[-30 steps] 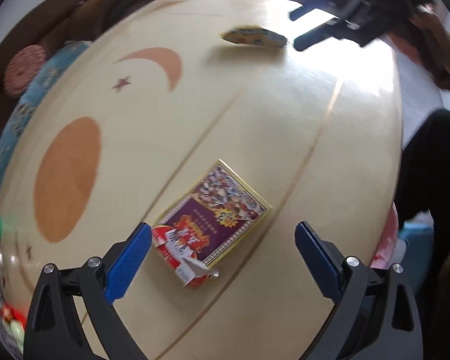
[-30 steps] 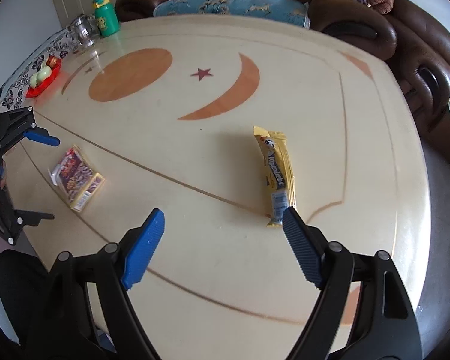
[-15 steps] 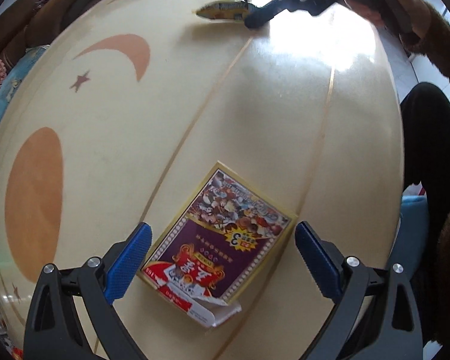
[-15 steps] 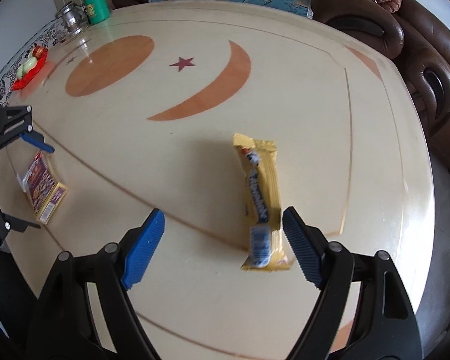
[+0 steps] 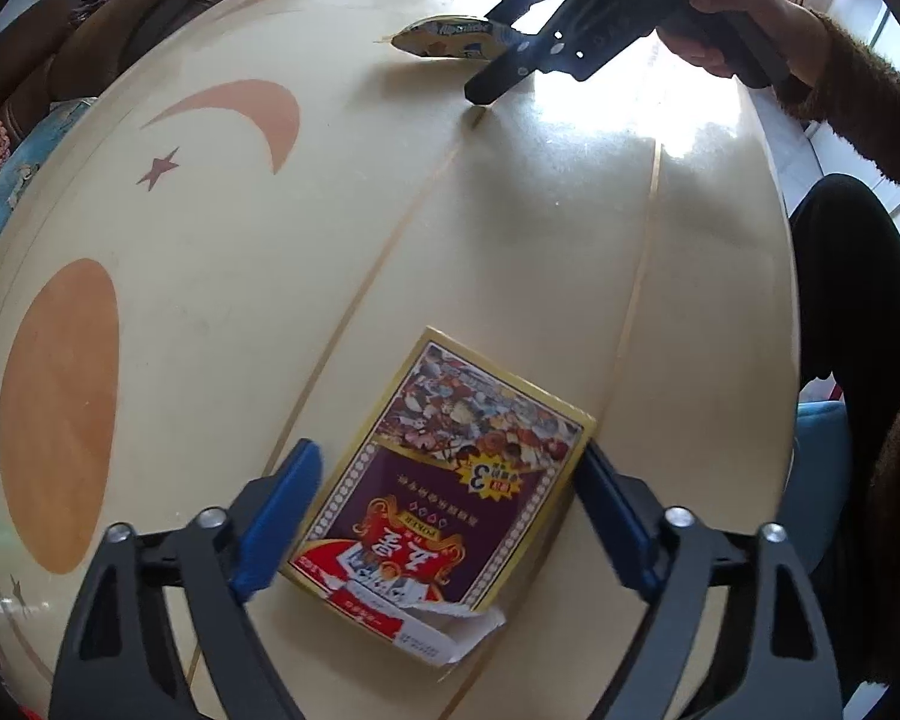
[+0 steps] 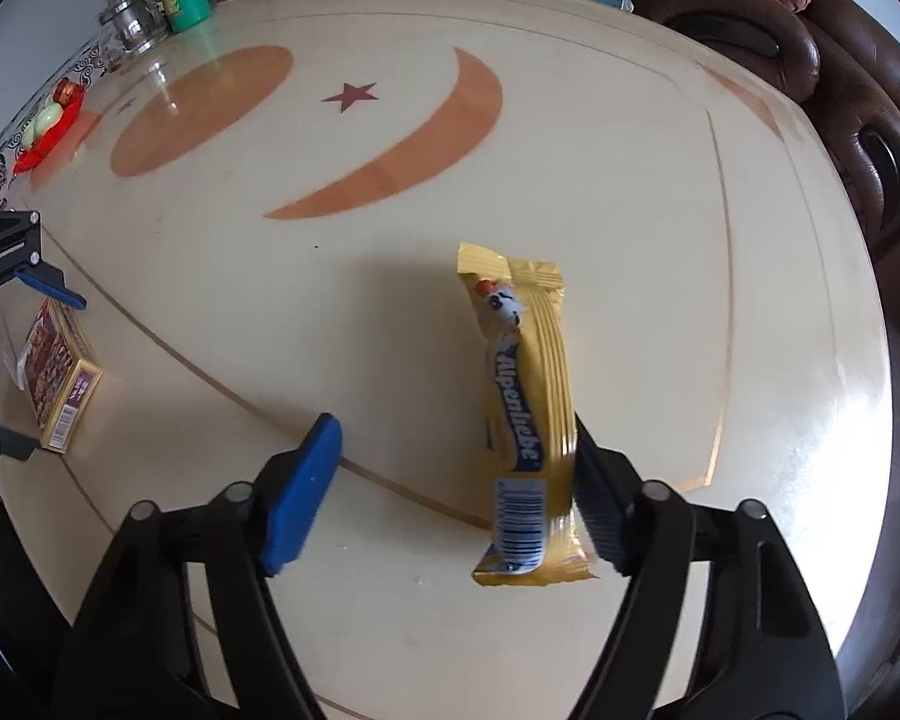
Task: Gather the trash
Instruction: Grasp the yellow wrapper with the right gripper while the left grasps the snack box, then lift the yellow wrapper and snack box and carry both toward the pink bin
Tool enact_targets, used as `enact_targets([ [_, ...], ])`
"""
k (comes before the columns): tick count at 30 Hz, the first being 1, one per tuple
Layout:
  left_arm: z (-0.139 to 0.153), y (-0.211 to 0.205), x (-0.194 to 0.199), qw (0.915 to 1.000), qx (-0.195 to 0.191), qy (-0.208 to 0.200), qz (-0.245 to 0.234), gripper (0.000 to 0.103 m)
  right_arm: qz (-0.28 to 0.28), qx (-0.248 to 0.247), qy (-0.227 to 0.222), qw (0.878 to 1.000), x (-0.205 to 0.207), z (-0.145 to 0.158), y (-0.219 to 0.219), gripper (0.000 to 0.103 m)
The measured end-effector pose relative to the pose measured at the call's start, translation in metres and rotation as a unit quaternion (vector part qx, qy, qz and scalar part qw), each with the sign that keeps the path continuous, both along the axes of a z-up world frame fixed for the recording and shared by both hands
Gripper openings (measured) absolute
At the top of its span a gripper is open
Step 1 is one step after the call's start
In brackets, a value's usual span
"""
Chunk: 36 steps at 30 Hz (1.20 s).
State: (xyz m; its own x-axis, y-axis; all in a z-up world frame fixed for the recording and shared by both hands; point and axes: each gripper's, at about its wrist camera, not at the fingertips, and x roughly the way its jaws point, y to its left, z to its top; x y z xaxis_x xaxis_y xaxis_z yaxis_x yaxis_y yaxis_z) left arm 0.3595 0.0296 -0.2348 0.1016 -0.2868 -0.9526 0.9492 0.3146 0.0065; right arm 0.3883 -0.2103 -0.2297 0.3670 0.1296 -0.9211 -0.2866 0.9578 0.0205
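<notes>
Card box (image 5: 450, 492) between closing jaws

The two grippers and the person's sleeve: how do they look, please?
The left gripper and the right gripper look alike: black forked frames with silver screws and ribbed blue pads on the jaws. The sleeve is brown and fuzzy.

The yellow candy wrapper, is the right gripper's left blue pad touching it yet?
Apart. The right wrist view shows bare table between the left pad and the yellow candy wrapper; the right gripper has been closing around it.
</notes>
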Motion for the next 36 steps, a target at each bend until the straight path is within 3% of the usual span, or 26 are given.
enact_targets([
  [5, 0.005, 0.006, -0.011, 1.0000, -0.001, -0.002, 0.005, 0.069, 0.002, 0.002, -0.004, 1.000, -0.003, 0.002, 0.002, 0.062],
  [19, 0.008, -0.016, -0.037, 0.9992, 0.008, -0.020, 0.034, 0.064, 0.020, -0.009, -0.009, 1.000, -0.013, 0.007, 0.022, 0.024],
  [27, 0.020, -0.015, -0.033, 0.9957, -0.022, -0.035, 0.083, 0.063, 0.017, -0.008, -0.022, 1.000, -0.027, 0.013, 0.026, 0.018],
  [36, 0.048, -0.015, -0.037, 0.9898, -0.048, -0.060, 0.120, 0.063, 0.013, -0.010, -0.053, 0.998, -0.047, 0.032, 0.031, 0.017],
])
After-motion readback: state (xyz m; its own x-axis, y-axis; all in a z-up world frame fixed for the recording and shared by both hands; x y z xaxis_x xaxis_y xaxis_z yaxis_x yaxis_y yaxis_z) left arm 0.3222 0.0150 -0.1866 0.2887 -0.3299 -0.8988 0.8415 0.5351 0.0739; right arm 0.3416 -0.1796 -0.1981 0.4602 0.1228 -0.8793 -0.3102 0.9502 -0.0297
